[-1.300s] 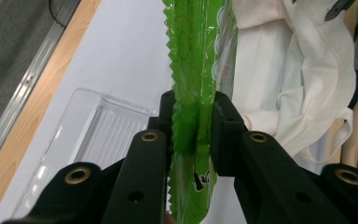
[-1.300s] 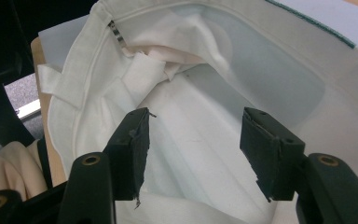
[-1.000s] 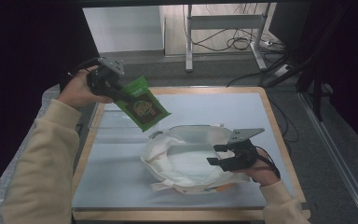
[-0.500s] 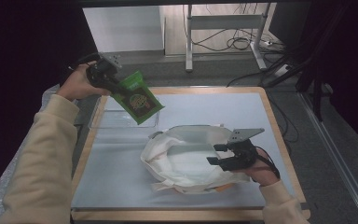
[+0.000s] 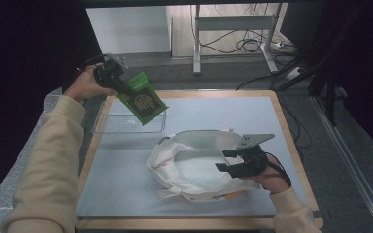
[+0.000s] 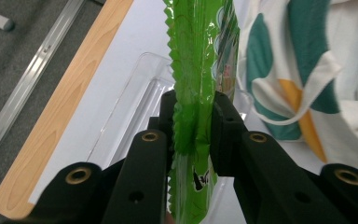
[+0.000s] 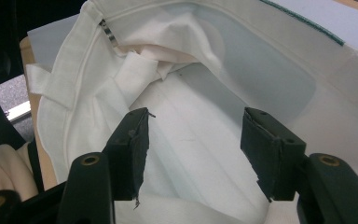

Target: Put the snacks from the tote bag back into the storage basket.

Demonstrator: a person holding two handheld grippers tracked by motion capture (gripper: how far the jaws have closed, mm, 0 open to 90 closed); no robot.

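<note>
Over the last second the left claw (image 5: 119,83), clamped on the green snack packet (image 5: 143,99), has carried it back over the clear tray (image 5: 108,121), away from the white tote bag (image 5: 184,167), whose mouth the spread, empty right claw (image 5: 229,161) props open on the counter (image 5: 121,179), so bagging looks delayed.

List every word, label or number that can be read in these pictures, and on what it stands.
None can be read.
Green snack packet: round dark emblem with print, too small and blurred.
Same packet between the left gripper's jaws: partial marks, unreadable.
Cloth bag: no readable text.
</note>
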